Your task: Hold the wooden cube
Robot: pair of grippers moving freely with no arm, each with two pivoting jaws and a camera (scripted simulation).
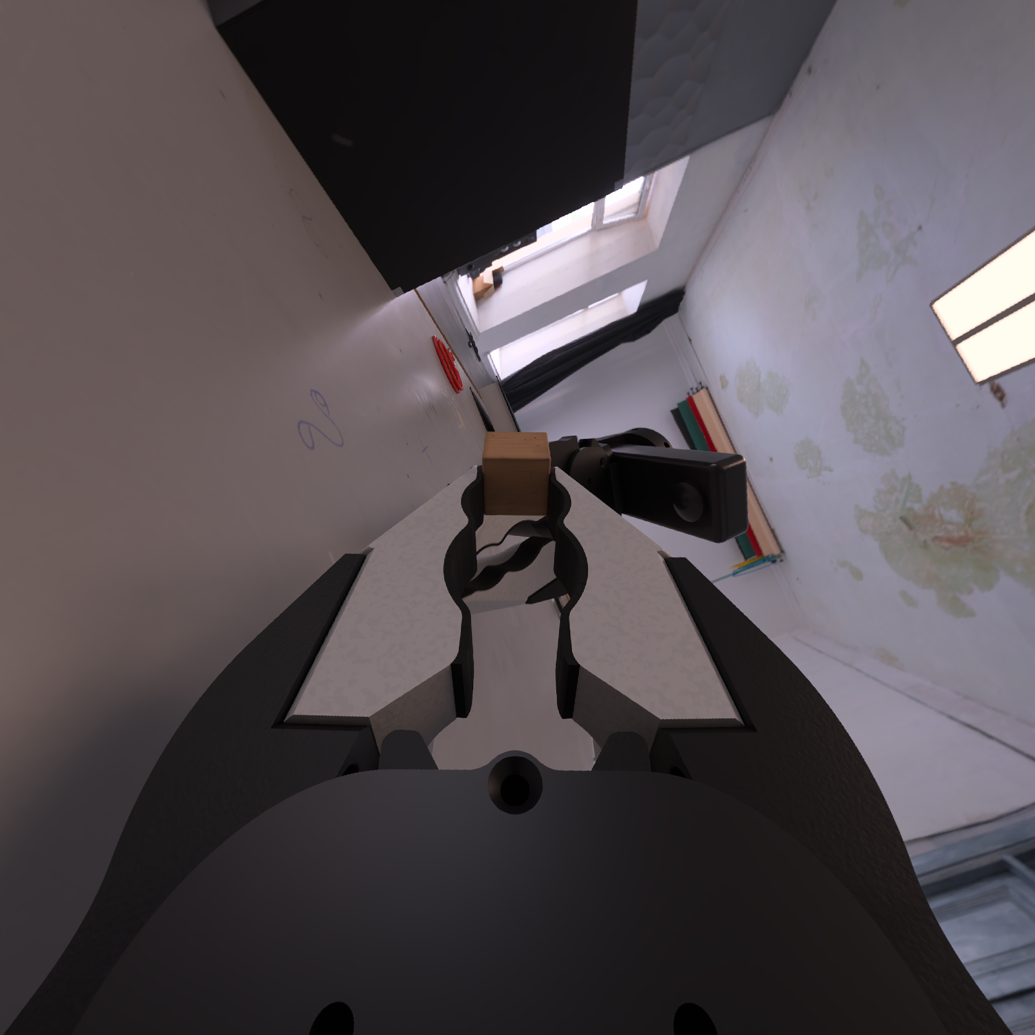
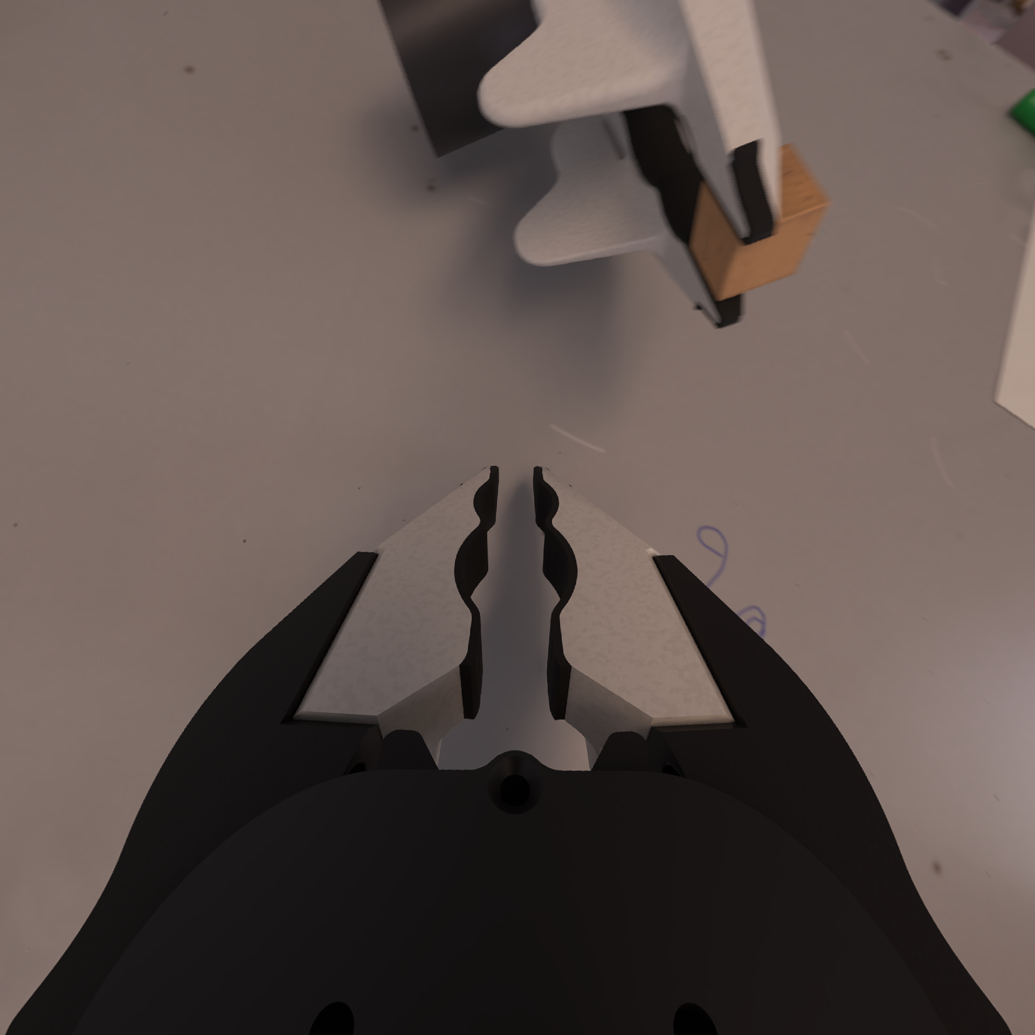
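The wooden cube (image 1: pixel 515 473) is clamped between the fingertips of my left gripper (image 1: pixel 515 477), which is shut on it and holds it in the air, clear of the white table (image 1: pixel 168 392). The right wrist view shows the cube (image 2: pixel 784 246) in the left gripper (image 2: pixel 739 269) above the table (image 2: pixel 224 336), at the upper right. My right gripper (image 2: pixel 514 476) is empty, its jaws a narrow gap apart, pointing down at the table below and left of the cube. Its black body (image 1: pixel 689 493) shows behind the cube.
A dark box (image 2: pixel 448 84) stands on the table behind the left gripper. A green object (image 2: pixel 1025 112) and a white sheet (image 2: pixel 1019 364) lie at the right edge. Blue pen scribbles (image 2: pixel 722 560) mark the tabletop.
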